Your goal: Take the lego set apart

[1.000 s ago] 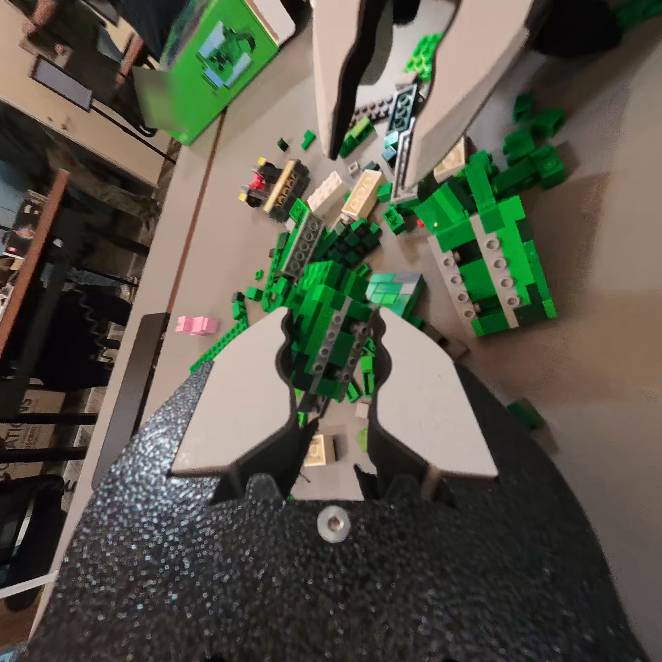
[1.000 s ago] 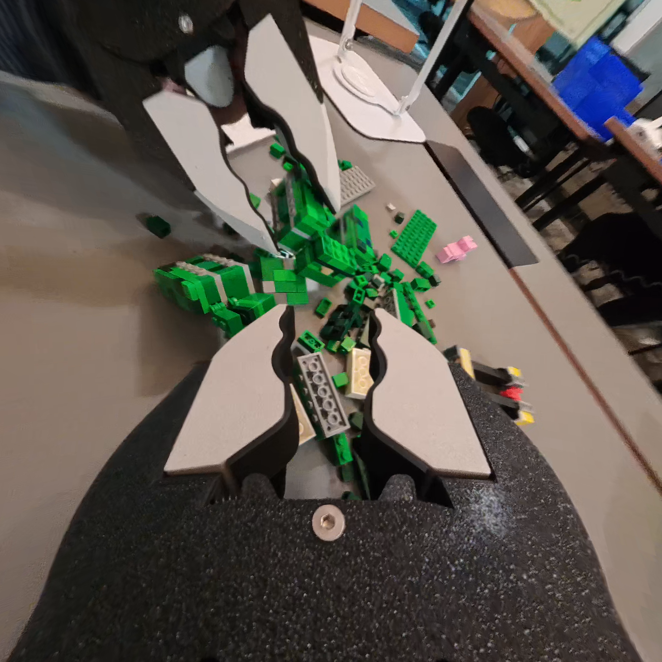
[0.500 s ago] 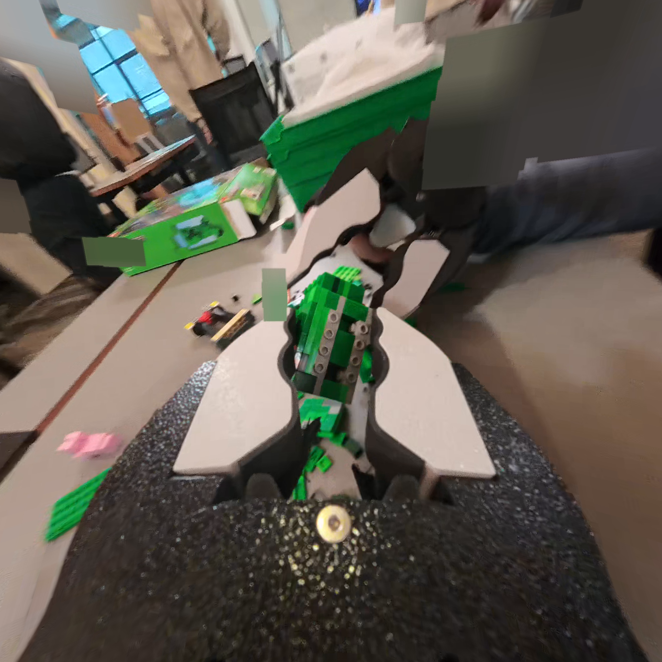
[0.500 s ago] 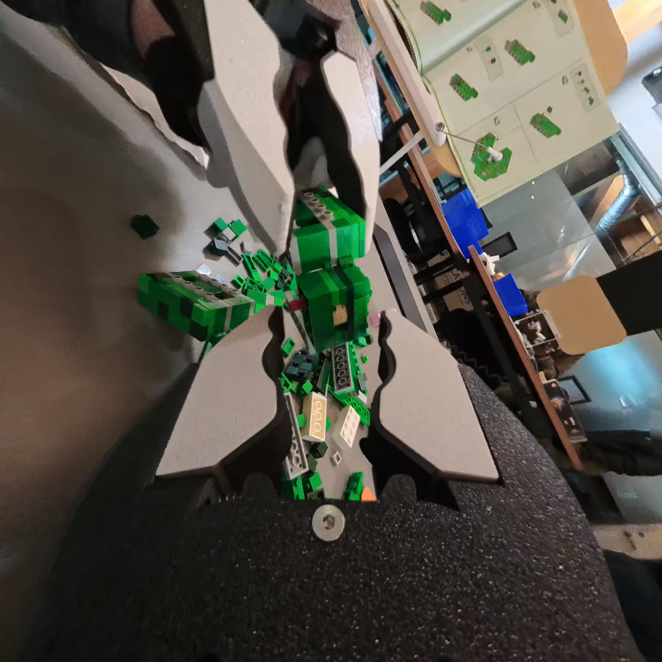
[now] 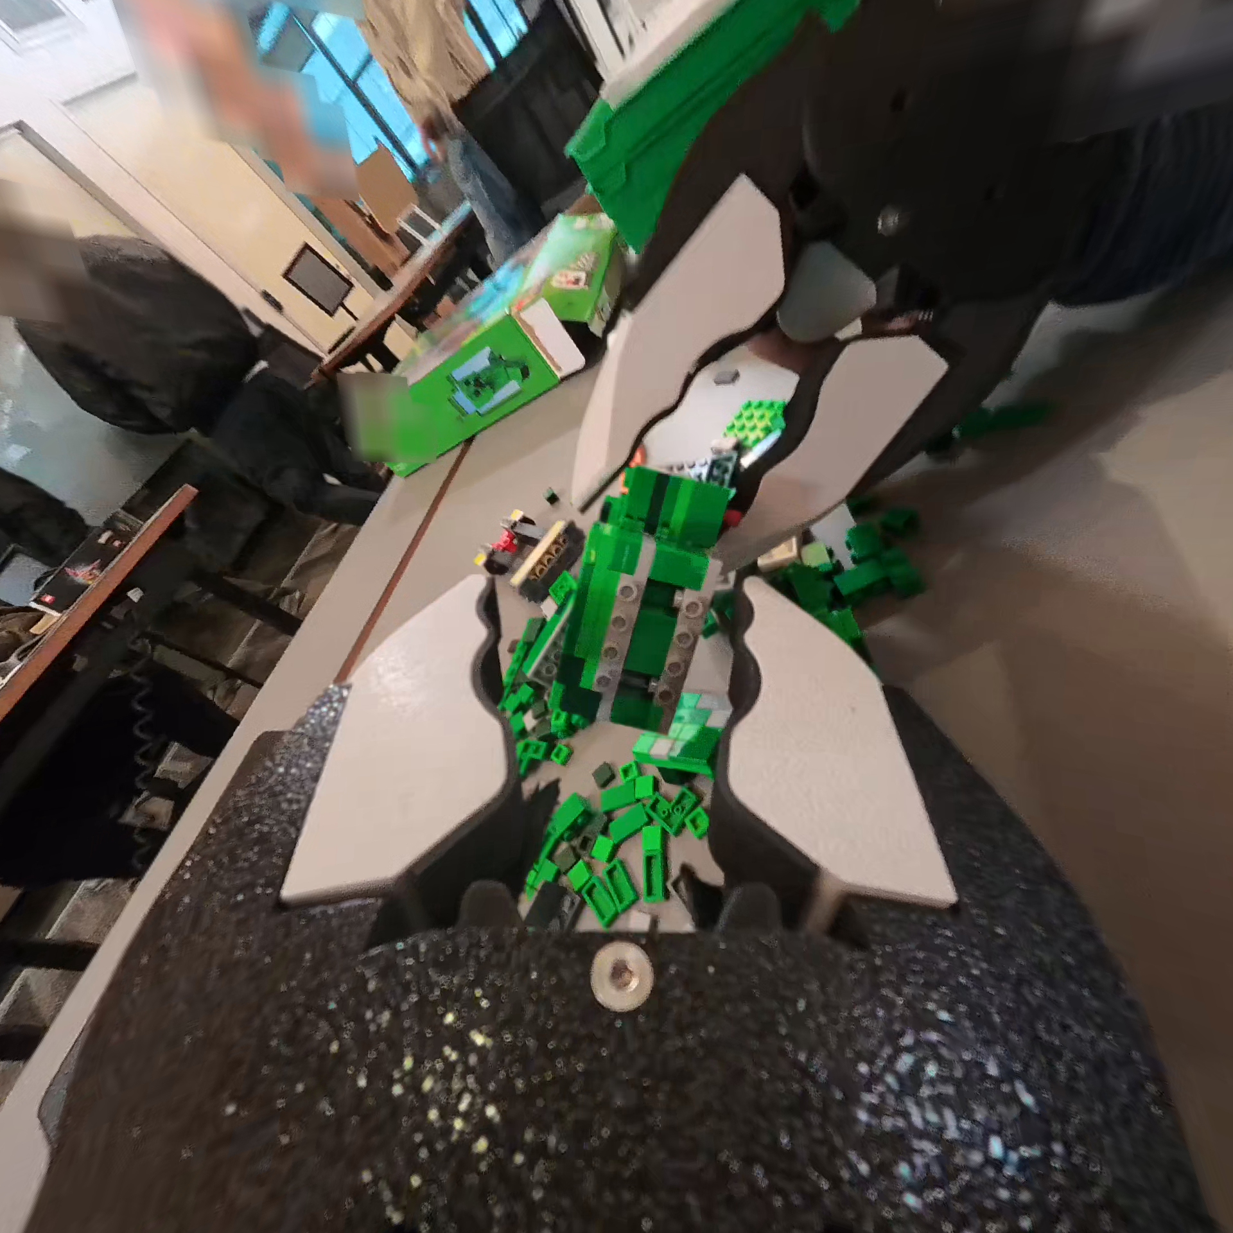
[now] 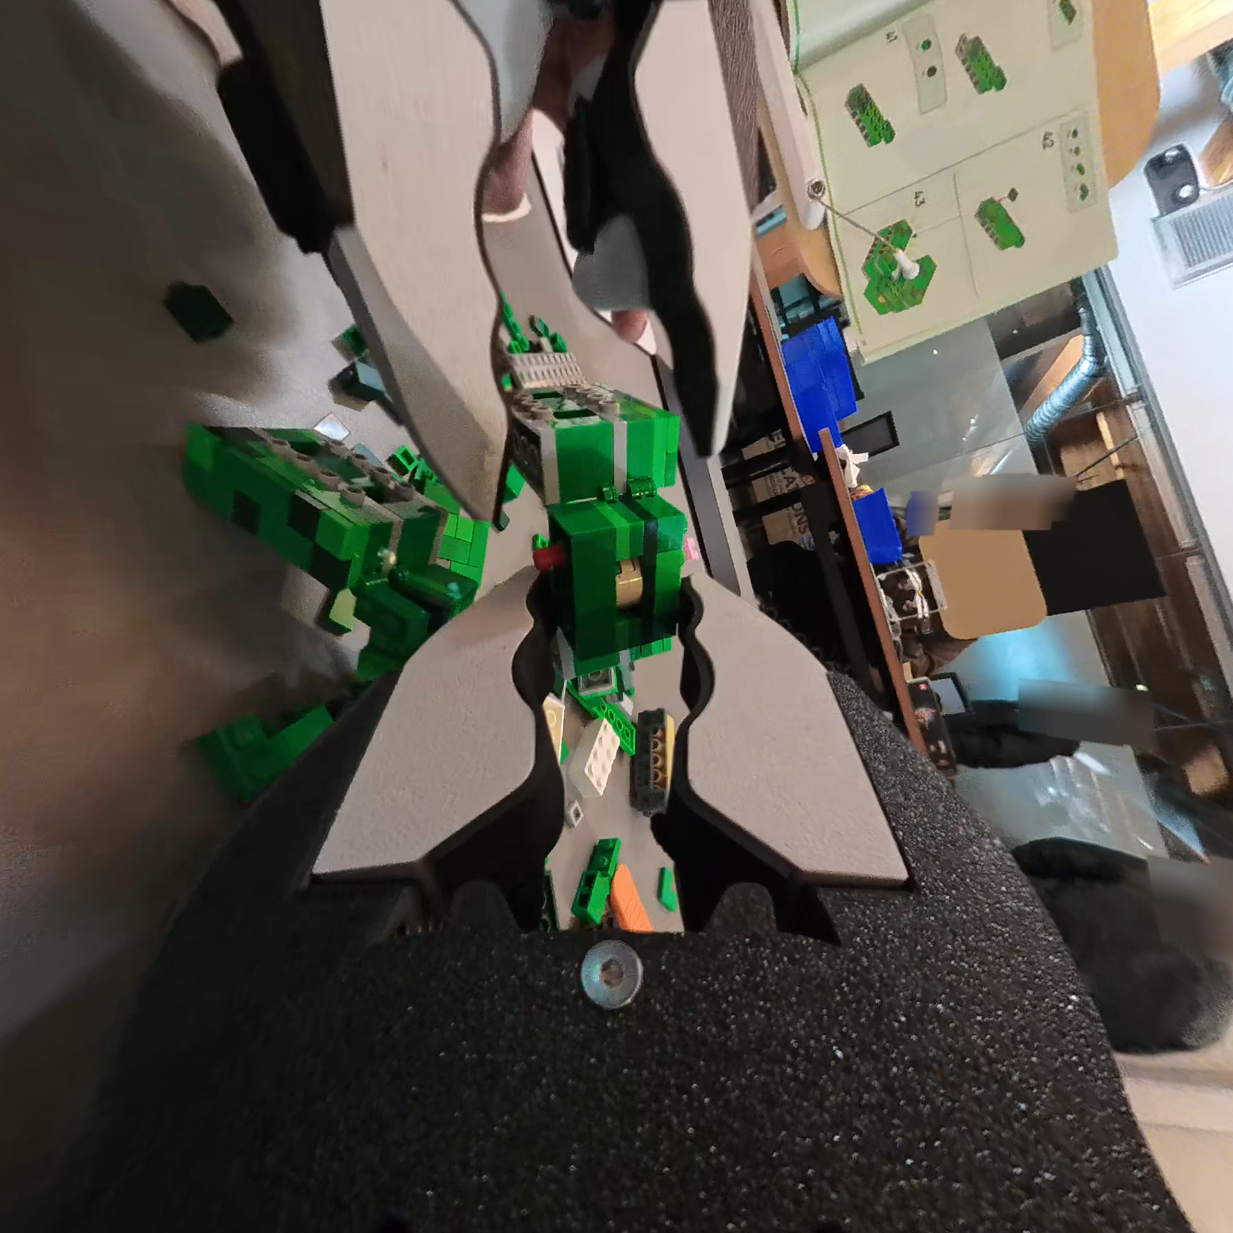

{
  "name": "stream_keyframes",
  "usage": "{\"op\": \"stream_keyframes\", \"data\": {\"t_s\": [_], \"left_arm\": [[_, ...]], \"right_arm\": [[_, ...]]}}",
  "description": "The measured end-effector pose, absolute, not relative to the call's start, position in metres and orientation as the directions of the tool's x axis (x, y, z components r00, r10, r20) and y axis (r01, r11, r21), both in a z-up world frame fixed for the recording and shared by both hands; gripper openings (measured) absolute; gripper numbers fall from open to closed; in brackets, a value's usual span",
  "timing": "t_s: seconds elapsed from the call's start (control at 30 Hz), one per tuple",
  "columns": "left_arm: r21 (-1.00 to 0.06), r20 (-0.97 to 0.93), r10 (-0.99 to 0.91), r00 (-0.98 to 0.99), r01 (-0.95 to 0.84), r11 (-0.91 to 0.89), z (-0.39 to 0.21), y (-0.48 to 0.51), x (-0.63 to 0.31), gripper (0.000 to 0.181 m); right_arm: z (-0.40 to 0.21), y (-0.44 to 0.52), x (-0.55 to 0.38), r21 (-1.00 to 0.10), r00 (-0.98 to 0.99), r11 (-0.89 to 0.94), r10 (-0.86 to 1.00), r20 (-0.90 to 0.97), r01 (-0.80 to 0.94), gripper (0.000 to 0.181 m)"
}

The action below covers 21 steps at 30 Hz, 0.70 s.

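green-grey lego chunk (image 6: 610, 527), pale tool (image 6: 607, 597)

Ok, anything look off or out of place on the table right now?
Mostly the expected mess: loose green bricks strewn over the table, and a big green chunk lying tipped on its side. One oddity: a small orange piece lies among the green ones, near the right gripper.

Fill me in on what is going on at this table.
A person with a pair of tongs in each hand is pulling apart a green and grey brick model. The left tongs clamp its upper block, and the right tongs close around its lower block. Loose green bricks and a second green brick chunk lie on the grey table.
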<state>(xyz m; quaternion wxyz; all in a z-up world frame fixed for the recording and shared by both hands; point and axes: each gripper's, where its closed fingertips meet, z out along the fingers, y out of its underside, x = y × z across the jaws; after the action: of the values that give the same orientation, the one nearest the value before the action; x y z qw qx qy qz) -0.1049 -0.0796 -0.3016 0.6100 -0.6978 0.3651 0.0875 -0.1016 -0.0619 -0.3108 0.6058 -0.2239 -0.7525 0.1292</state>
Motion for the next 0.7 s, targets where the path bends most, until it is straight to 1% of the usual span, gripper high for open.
{"op": "stream_keyframes", "data": {"t_s": [0.03,0.1,0.17,0.3,0.4,0.47,0.57,0.63,0.7], "left_arm": [[-0.772,-0.578,-0.41,0.705,-0.636,-0.005,-0.306,-0.079,-0.105,0.061],[-0.736,-0.616,-0.396,0.681,-0.677,-0.018,-0.311,-0.078,-0.108,0.04],[-0.73,-0.624,-0.386,0.679,-0.683,-0.021,-0.31,-0.076,-0.108,0.039],[-0.728,-0.649,-0.342,0.679,-0.686,0.02,-0.299,-0.075,-0.104,0.039],[-0.752,-0.625,-0.34,0.703,-0.659,0.019,-0.295,-0.074,-0.104,0.039],[-0.812,-0.554,-0.336,0.762,-0.584,0.014,-0.291,-0.073,-0.106,0.039],[-0.928,-0.357,-0.342,0.869,-0.371,0.026,-0.277,-0.072,-0.109,0.038],[-0.975,-0.221,-0.356,0.908,-0.219,0.047,-0.268,-0.072,-0.112,0.038],[-0.994,-0.106,-0.375,0.921,-0.09,0.061,-0.261,-0.072,-0.112,0.038]], "right_arm": [[-0.311,-0.063,-0.102,-0.455,-0.166,0.872,0.482,0.86,0.179,0.034],[-0.31,-0.063,-0.102,-0.442,-0.162,0.878,0.47,0.868,0.181,0.034],[-0.31,-0.062,-0.102,-0.457,-0.162,0.869,0.487,0.858,0.19,0.034],[-0.305,-0.06,-0.101,-0.578,-0.157,0.794,0.605,0.781,0.186,0.035],[-0.303,-0.06,-0.101,-0.629,-0.151,0.756,0.654,0.742,0.181,0.035],[-0.297,-0.057,-0.103,-0.68,-0.106,0.713,0.7,0.707,0.171,0.035],[-0.281,-0.053,-0.103,-0.801,-0.019,0.586,0.808,0.588,0.119,0.034],[-0.276,-0.05,-0.104,-0.874,0.008,0.477,0.877,0.48,0.097,0.045],[-0.277,-0.05,-0.106,-0.933,-0.008,0.347,0.938,0.348,0.099,0.053]]}}
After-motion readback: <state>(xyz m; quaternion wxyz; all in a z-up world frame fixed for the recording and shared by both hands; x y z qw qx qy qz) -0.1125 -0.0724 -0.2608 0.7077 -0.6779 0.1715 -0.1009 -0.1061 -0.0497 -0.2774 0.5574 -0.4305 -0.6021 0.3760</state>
